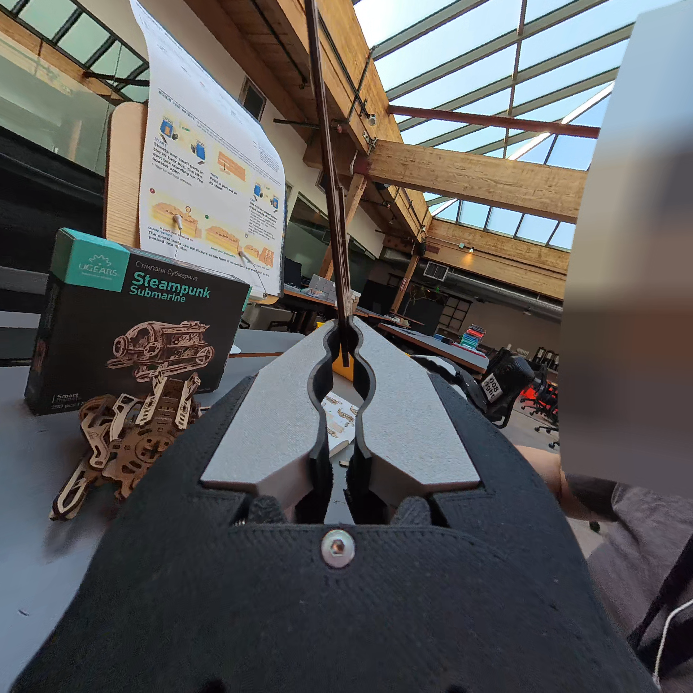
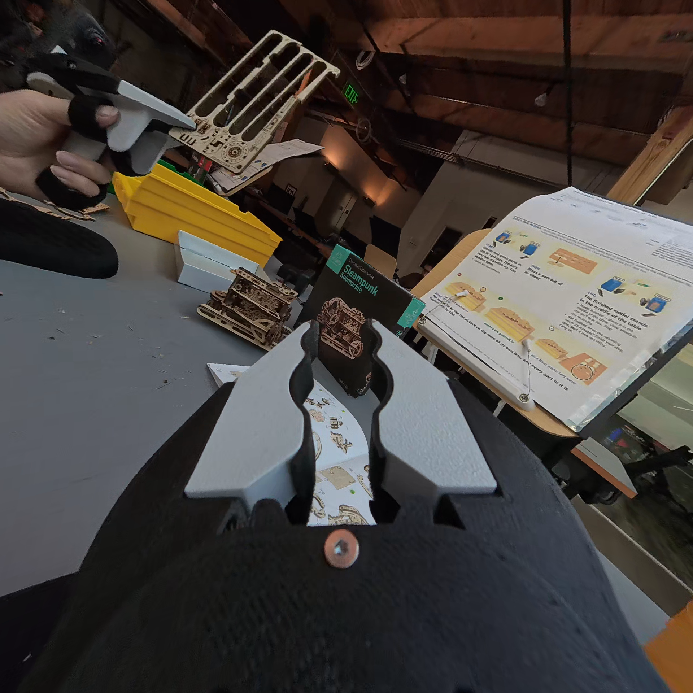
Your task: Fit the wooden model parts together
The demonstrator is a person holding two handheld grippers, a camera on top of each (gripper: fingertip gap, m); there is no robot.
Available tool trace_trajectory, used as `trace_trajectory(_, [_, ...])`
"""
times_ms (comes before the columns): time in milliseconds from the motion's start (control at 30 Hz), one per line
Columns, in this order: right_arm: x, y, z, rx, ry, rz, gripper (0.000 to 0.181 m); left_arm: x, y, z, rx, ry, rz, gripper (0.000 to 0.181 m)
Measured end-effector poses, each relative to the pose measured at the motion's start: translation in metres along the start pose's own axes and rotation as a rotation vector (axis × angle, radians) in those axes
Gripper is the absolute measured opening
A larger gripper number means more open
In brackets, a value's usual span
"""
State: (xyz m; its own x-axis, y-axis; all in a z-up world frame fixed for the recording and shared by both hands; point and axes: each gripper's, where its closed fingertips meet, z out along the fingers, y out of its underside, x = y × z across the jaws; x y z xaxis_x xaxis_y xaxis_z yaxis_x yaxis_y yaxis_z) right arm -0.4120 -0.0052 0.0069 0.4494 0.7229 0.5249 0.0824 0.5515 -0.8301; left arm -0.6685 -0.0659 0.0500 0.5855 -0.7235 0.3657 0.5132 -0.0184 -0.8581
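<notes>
My left gripper [image 1: 343, 326] is shut on a thin wooden parts sheet [image 1: 330, 168], seen edge-on and rising up out of the fingertips. In the right wrist view the same sheet [image 2: 255, 101] shows flat, with long slots punched out, held up in the air by the left gripper [image 2: 176, 129]. The part-built wooden model [image 1: 127, 438] stands on the grey table [image 1: 37, 562] to the left of my left gripper; it also shows in the right wrist view [image 2: 249, 303]. My right gripper [image 2: 341, 333] is open and empty, low over an open instruction booklet [image 2: 337, 450].
The black kit box [image 1: 138, 322] [image 2: 360, 318] stands behind the model. A yellow bin [image 2: 187, 213] and a small white box [image 2: 210, 262] sit at the back. A printed instruction sheet on a wooden stand [image 2: 555, 300] [image 1: 210, 180] stands beside the table. Wood crumbs dot the tabletop. Spacing between my two grippers at the tips: around 25 cm. To reach the part-built wooden model [image 1: 127, 438] in a straight line is about 20 cm for my left fingers, about 30 cm for my right.
</notes>
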Motion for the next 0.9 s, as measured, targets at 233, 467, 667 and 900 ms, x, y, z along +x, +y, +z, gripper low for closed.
trace_trajectory(233, [-0.061, -0.022, -0.004, 0.074, -0.301, 0.214, 0.022, -0.021, 0.015, 0.006, -0.044, -0.093, -0.016, 0.000])
trace_trajectory(467, [-0.079, 0.004, 0.003, -0.047, -0.422, 0.302, 0.019, -0.037, 0.024, 0.004, -0.089, -0.171, -0.034, 0.000])
trace_trajectory(667, [-0.066, 0.008, 0.004, -0.043, -0.408, 0.434, 0.018, -0.040, 0.031, 0.006, -0.111, -0.166, -0.085, 0.000])
trace_trajectory(900, [-0.005, 0.013, -0.003, -0.005, -0.120, 0.405, 0.010, -0.042, 0.035, 0.007, -0.123, -0.181, -0.088, 0.000])
